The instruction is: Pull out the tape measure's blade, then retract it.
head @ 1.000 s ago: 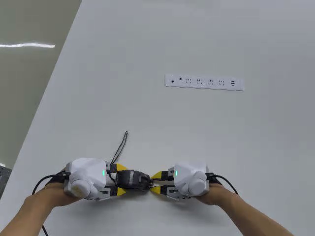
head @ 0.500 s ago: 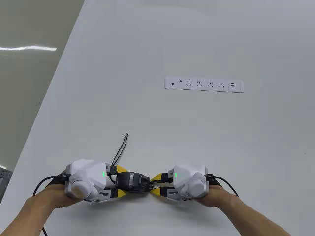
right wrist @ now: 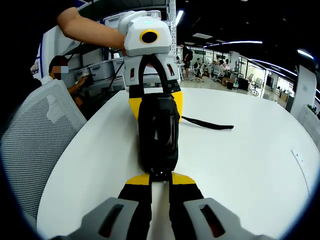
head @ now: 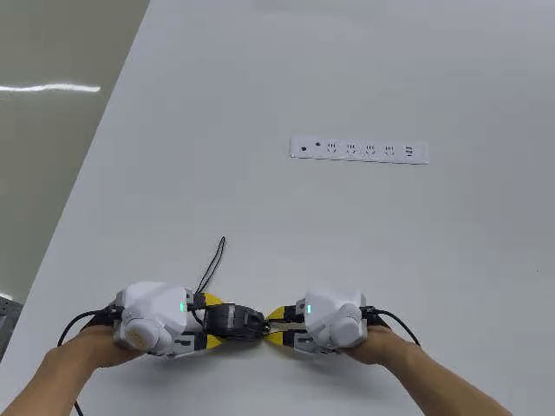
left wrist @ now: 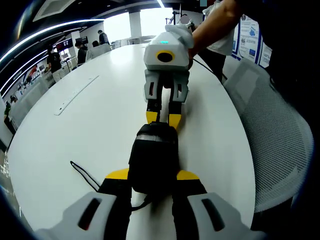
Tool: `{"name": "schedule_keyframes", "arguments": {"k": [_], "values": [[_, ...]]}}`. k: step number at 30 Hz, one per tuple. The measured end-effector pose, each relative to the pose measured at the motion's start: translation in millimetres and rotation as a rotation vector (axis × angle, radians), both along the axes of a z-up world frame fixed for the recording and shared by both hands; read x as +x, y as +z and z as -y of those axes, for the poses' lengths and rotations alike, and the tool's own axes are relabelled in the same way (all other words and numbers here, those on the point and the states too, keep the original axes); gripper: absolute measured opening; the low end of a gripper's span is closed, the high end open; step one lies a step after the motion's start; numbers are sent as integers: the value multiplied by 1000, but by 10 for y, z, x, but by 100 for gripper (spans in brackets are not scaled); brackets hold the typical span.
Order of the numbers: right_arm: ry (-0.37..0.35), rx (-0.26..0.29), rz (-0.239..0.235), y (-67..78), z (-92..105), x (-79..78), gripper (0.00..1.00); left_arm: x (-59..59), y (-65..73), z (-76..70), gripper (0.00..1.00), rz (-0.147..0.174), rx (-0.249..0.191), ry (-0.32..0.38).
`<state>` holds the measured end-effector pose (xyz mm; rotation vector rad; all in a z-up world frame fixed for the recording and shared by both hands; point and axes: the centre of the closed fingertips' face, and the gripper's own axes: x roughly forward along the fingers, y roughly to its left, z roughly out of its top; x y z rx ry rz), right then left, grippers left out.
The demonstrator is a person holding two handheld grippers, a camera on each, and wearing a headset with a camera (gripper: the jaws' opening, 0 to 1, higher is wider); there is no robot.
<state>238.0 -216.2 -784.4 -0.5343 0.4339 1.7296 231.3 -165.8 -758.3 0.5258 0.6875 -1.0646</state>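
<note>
tape (head: 232, 319), a black, glossy, rounded case, lies on the white table (head: 347, 69) near its front edge, between the two grippers, which meet nose to nose. left gripper (head: 212, 319) clamps the case across its sides, yellow tips pressed against it; right gripper (head: 275, 323) has its jaws drawn narrow on the small dark tab (right wrist: 159, 175) at the case's mouth, with the blade drawn out little, if at all. a thin black strap (head: 212, 260) trails from the case across the table, away from the person. head view adds a white power strip (head: 359, 149) well beyond the grippers; its print is too small to read. left gripper view looks along the case's rear and top (left wrist: 154, 157) to the right gripper (left wrist: 163, 119) facing it, with the strap (left wrist: 85, 172) to one side. right gripper view shows the mouth end and the case's shiny face (right wrist: 158, 132), the left gripper (right wrist: 157, 105) behind it, and a mesh chair (right wrist: 35, 145) beside the table. lettering on the case cannot be made out.
</note>
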Motion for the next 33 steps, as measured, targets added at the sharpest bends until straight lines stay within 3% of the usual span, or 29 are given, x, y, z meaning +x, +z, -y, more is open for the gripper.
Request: {"name": "schedule_keyframes", "arguments": {"k": [33], "values": [[-6, -8, -5, 23, 109, 29, 10, -2, 3, -4, 26, -2, 6, 7]]}}
